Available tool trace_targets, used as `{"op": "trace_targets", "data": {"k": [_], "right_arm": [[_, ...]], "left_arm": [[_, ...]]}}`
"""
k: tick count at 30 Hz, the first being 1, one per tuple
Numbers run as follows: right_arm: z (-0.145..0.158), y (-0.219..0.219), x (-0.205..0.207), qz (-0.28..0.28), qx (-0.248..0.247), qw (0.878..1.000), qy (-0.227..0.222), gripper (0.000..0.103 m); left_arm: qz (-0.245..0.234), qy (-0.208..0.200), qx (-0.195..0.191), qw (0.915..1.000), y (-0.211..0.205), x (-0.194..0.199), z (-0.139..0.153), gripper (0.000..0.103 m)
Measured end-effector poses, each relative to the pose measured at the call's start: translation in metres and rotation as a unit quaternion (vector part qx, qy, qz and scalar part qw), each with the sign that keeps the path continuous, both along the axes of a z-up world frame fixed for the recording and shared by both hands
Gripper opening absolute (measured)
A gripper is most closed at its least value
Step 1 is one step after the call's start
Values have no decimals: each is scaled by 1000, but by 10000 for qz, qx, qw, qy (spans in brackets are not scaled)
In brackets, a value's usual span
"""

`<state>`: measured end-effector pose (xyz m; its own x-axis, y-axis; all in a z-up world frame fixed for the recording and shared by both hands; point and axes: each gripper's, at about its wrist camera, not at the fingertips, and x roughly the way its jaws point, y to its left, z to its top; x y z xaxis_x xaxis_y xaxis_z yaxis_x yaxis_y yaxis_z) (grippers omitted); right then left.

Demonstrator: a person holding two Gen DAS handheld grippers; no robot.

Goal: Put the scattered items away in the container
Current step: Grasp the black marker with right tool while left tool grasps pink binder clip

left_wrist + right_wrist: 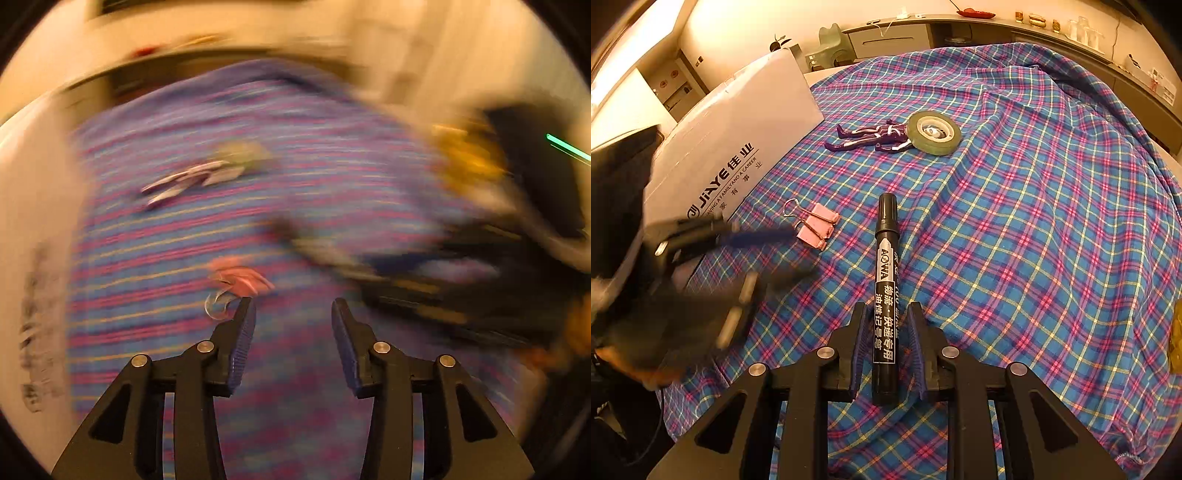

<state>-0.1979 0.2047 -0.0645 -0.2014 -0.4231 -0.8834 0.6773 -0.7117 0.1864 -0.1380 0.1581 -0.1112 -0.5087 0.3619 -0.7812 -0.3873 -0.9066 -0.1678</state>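
Right gripper point(886, 328) low over the plaid cloth point(1015, 229) on the desk, fingers point(858, 343) straddling the lower half of the black marker point(886, 291). Small gaps visible between pads and barrel on both sides, so probably nearly closed but not yet clamped; cap end pointing away, toward the tape roll point(933, 133) and the purple toy figure point(875, 136) lying touching each other further up the cloth. Pink binder clips point(817, 229) just left of the marker's cap end. White cardboard box point(731, 147) at the far left edge of the cloth, likely the container.

Left gripper point(293, 314) released, fingers point(243, 336) wide apart, nothing between them; view heavily smeared by motion. Pink clips point(240, 278) just beyond the left fingertip.

Likely step: gripping the marker. Best done by squeezing squarely across the barrel, pads flat on both sides, keeping it centred. Grip sits toward the tail, so expect the cap end to droop; a firm clamp before lifting, then a straight rise to avoid dragging the wrinkled cloth. Worth minding the left gripper sweeping in close by the clips, near the path toward the box.
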Motion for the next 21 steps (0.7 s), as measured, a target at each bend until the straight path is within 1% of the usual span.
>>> {"op": "trace_targets", "data": {"k": [1,2,3,5,6,8,9,10,12,13,14,16,19,21], "right_arm": [[0,0,0,2,-12,10000,-13,24],[0,1,-1,5,-22,10000,-28,24],[0,1,-1,5,-26,10000,-36,24],[0,1,-2,-2,-27,10000,-35,24],[0,1,-1,-4,-26,10000,-29,24],[-1,1,-1,-7,-30,10000,-17,24],[-1,0,-1,-11,-33,10000,-7,24],[-1,0,-1,-8,-37,10000,5,24],[-1,0,-2,14,-39,10000,26,24],[-1,0,-2,20,-45,10000,28,24],[-1,0,-2,27,-58,10000,34,24],[-1,1,-3,51,-72,9999,55,24],[-2,1,-3,51,-97,9999,74,24],[-2,1,-3,46,-127,9999,104,24]], "left_arm": [[-98,180,-213,9996,7,7,4,48],[-94,355,-574,9977,14,12,6,48],[-24,400,-780,9961,15,13,5,48],[131,481,-1079,9929,15,8,2,48],[238,492,-1164,9917,11,2,0,48],[411,390,-1112,9922,4,-8,-6,49],[632,188,-1022,9926,-1,-17,-11,49],[847,-1,-904,9923,-10,-22,-14,49],[1093,-274,-478,9925,-19,-28,-17,50],[1130,-280,-346,9926,-19,-29,-16,52],[1138,-273,-300,9927,-16,-28,-14,52],[1138,-243,-412,9924,-9,-29,-14,52],[1177,-107,-679,9907,0,-36,-17,52],[1200,-33,-711,9902,-1,-40,-18,49]]}}
